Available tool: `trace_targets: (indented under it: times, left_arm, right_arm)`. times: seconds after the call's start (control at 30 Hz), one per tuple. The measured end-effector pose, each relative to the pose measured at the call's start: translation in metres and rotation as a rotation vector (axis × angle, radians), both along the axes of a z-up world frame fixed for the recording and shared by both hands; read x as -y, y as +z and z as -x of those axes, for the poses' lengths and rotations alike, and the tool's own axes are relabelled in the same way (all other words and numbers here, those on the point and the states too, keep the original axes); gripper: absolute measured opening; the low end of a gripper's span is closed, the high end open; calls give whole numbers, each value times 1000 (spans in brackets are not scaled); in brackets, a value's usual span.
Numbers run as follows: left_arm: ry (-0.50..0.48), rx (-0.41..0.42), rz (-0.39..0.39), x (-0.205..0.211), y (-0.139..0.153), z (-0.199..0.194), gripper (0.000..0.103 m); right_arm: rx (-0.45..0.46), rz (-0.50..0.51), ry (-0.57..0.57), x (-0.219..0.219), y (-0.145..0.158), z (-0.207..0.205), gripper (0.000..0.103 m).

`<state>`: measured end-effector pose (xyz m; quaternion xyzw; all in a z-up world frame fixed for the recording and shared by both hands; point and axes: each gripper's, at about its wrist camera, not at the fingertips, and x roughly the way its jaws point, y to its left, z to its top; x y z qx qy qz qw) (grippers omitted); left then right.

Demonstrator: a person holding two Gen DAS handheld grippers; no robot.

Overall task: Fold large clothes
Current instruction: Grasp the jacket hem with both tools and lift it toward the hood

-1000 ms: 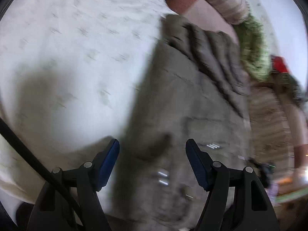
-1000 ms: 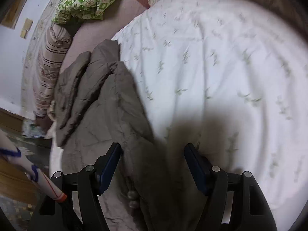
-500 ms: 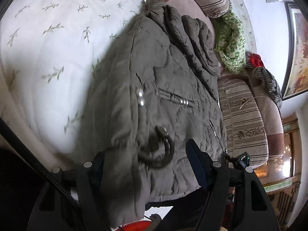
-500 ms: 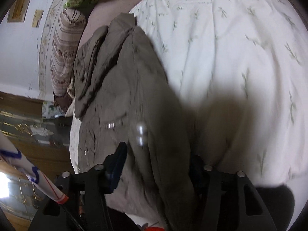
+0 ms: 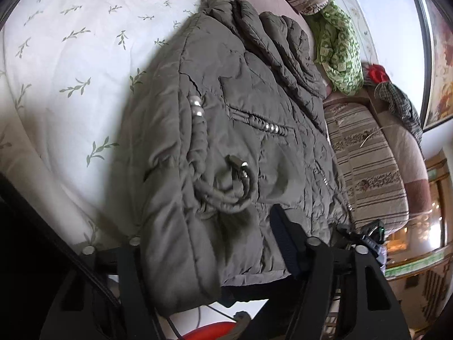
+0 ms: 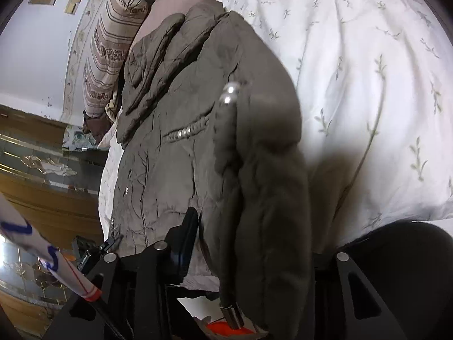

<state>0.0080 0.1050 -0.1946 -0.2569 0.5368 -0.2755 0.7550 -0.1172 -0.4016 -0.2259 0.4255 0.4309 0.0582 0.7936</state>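
Note:
A grey-olive puffer jacket [image 5: 249, 119] lies on a bed's white leaf-print cover [image 5: 70, 56], collar far, hem at the near edge. My left gripper [image 5: 209, 243] is closing on the thick hem. One of its fingers [image 5: 286, 240] shows and the other is buried under fabric. A drawstring loop [image 5: 235, 187] lies just ahead of it. In the right wrist view the jacket [image 6: 175, 141] has a folded edge bulging between the jaws of my right gripper [image 6: 252, 243], which is also closing. Its left finger [image 6: 189, 235] shows against the fabric. A metal-tipped cord end [image 6: 232, 311] hangs below.
Striped cushions [image 5: 365, 153], a green patterned cloth [image 5: 339, 51] and a red item [image 5: 376, 73] line the far side beside a framed picture [image 5: 438, 56]. A wooden glass-front cabinet [image 6: 42, 175] stands left. A white tube [image 6: 48, 257] with blue marks crosses the lower left.
Both grippers drew back along the jacket to its hem at the bed's near edge. Both pairs of jaws narrowed, and the hem now fills the gaps between them.

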Motion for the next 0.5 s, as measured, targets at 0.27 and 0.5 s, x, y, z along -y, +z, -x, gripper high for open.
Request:
trace_targets:
  times: [0.27, 0.5]
  left_arm:
    - [68, -52, -13, -2, -10, -1, 56]
    - [103, 3, -157, 7, 17, 10, 20]
  right_arm:
    - [-15, 23, -18, -9, -10, -2, 41]
    - [-23, 89, -58, -22, -11, 0, 26]
